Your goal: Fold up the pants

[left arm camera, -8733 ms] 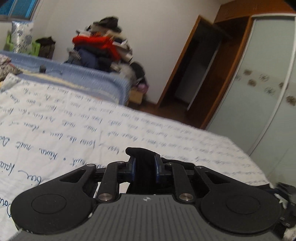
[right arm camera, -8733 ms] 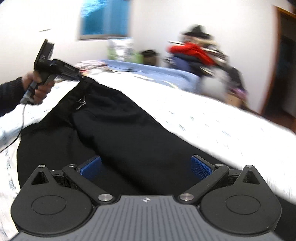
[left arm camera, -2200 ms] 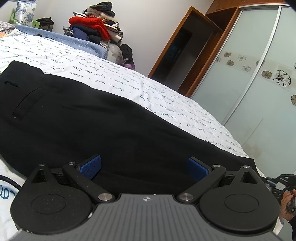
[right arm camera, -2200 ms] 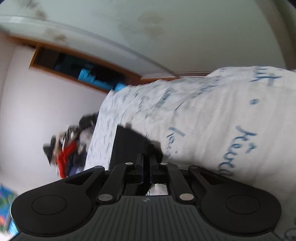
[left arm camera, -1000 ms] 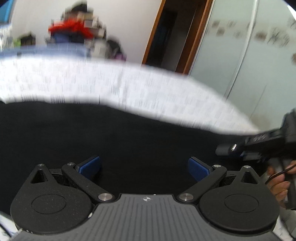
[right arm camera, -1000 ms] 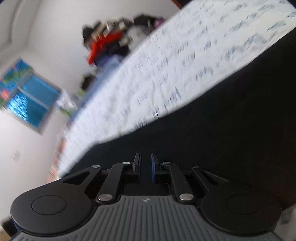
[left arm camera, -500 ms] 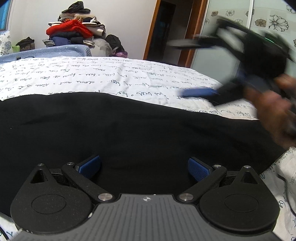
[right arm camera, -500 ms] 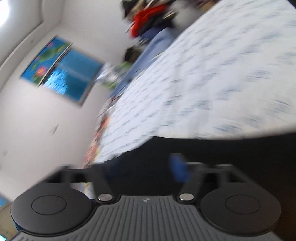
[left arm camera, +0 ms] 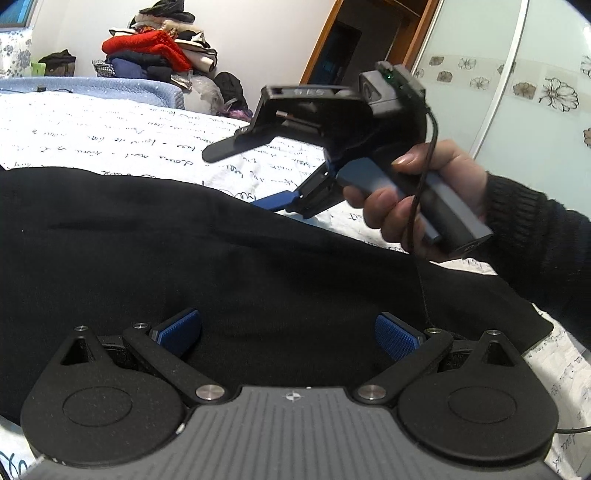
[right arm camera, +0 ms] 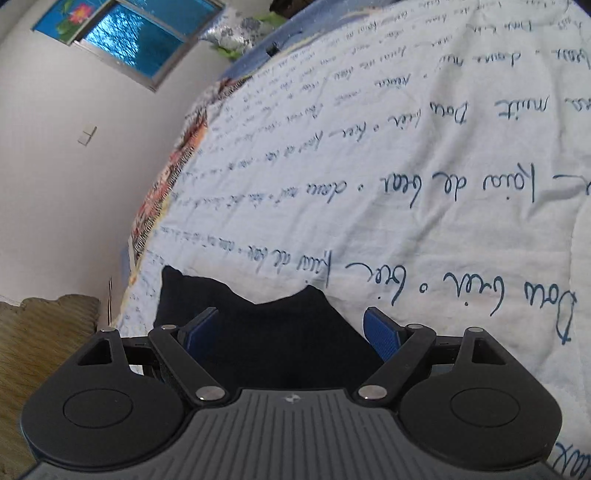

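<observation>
The black pants [left arm camera: 184, 258] lie flat across the white bed cover with blue handwriting [left arm camera: 110, 144]. My left gripper [left arm camera: 288, 332] is open and empty, low over the near part of the pants. The right gripper shows in the left wrist view [left arm camera: 266, 201], held in a hand over the far edge of the pants, with one blue pad visible. In the right wrist view the right gripper [right arm camera: 291, 332] is open, and an end of the pants [right arm camera: 273, 325] lies between and beyond its pads.
A second bed with a blue cover [left arm camera: 92, 86] stands behind, with a heap of clothes [left arm camera: 155, 51] at its end. A wooden doorway [left arm camera: 351, 33] and a sliding wardrobe door [left arm camera: 498, 92] stand to the right. The bed's left edge and woven floor mat [right arm camera: 48, 332] show in the right wrist view.
My right gripper has opened and let go of the pants leg after carrying it over. It has come down near the far edge of the pants. My left gripper stays open.
</observation>
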The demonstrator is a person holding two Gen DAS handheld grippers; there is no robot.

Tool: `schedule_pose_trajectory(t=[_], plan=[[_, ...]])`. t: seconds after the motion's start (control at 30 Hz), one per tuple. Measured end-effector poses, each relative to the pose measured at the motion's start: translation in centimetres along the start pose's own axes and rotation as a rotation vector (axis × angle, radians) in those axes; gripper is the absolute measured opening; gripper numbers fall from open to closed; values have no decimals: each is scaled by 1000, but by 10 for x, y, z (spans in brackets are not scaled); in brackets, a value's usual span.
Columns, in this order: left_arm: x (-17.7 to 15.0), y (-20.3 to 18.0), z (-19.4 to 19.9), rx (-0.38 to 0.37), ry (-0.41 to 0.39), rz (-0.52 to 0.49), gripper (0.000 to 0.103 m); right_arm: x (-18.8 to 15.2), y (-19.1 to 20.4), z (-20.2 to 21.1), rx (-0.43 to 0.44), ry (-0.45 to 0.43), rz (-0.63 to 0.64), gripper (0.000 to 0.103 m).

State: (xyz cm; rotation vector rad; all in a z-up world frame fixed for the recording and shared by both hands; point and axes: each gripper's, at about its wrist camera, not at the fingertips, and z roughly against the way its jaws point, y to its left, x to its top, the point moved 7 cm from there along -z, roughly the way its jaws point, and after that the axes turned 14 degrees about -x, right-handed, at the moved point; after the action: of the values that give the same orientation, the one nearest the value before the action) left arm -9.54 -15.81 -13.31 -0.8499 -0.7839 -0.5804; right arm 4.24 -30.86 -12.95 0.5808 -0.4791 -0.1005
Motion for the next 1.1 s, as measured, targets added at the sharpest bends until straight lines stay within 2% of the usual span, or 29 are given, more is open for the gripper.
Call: schedule_pose_trajectory(t=[0.07, 0.23, 0.33, 0.43, 0.57, 0.6, 0.63, 0.67, 0.7, 0.9, 1.0, 1.1], plan=[[0, 0, 1, -7, -5, 8, 102, 3, 0, 0, 8, -14, -3, 85], [-1, 2, 3, -21, -15, 25, 102, 1, 22, 15, 160, 30, 12, 85], [-1, 3, 3, -26, -19, 32, 102, 1, 33, 16, 177, 40, 47, 85], [-1, 3, 2, -27, -20, 34, 102, -1, 35, 12, 224, 67, 30, 85], [-2, 3, 2, -28, -22, 36, 102, -8, 27, -14, 213, 135, -2, 84], [-2, 3, 2, -27, -21, 36, 102, -8, 25, -18, 218, 129, -24, 80], [-2, 3, 2, -27, -22, 37, 102, -7, 23, -21, 209, 111, -39, 50], [-1, 4, 3, -28, -23, 39, 102, -7, 19, -25, 151, 94, -38, 10], [-1, 4, 3, -29, -24, 41, 102, -7, 14, -26, 90, 69, -17, 2], [0, 9, 5, -36, -34, 55, 102, -2, 7, -5, 145, -42, -44, 2], [1, 10, 5, -37, -36, 56, 102, -4, -4, -19, 100, -19, -65, 2], [2, 11, 6, -37, -36, 59, 102, -7, -18, -29, 175, 3, -152, 2]])
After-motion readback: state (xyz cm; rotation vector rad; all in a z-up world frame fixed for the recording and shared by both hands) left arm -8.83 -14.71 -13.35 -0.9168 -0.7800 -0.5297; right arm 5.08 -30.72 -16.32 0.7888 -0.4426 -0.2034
